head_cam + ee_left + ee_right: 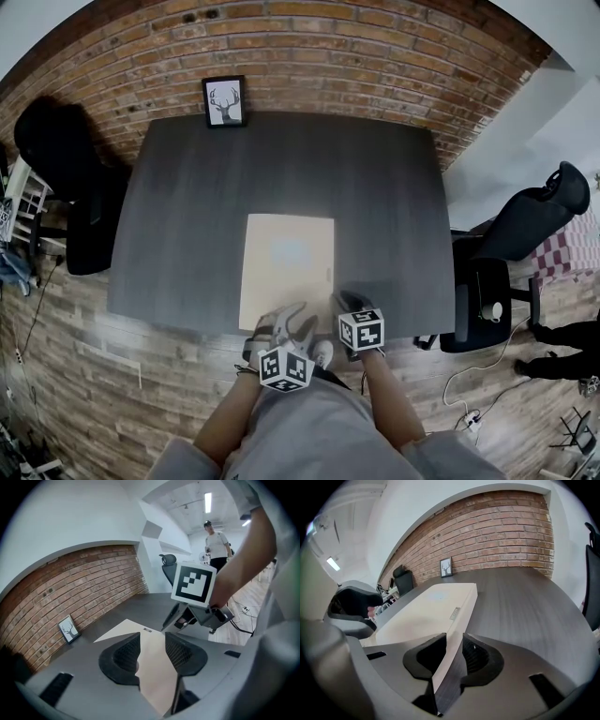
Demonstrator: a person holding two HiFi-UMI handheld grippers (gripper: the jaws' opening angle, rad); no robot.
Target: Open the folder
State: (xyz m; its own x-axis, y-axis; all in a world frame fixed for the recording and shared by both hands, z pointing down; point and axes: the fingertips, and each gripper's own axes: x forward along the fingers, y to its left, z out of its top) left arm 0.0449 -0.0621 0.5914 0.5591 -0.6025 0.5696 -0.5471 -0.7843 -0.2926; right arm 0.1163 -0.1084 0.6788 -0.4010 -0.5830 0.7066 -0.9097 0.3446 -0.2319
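Note:
A beige folder lies flat and closed on the dark table, near its front edge. My left gripper hovers at the folder's near edge, jaws open. In the left gripper view the folder shows through the gap of that gripper. My right gripper sits at the folder's near right corner. In the right gripper view the folder's right edge runs into the narrow gap of that gripper, with table surface showing beside it; nothing looks pinched.
A small framed deer picture leans on the brick wall at the table's far edge. Black office chairs stand at the left and right. A person stands in the background. Cables lie on the floor at the right.

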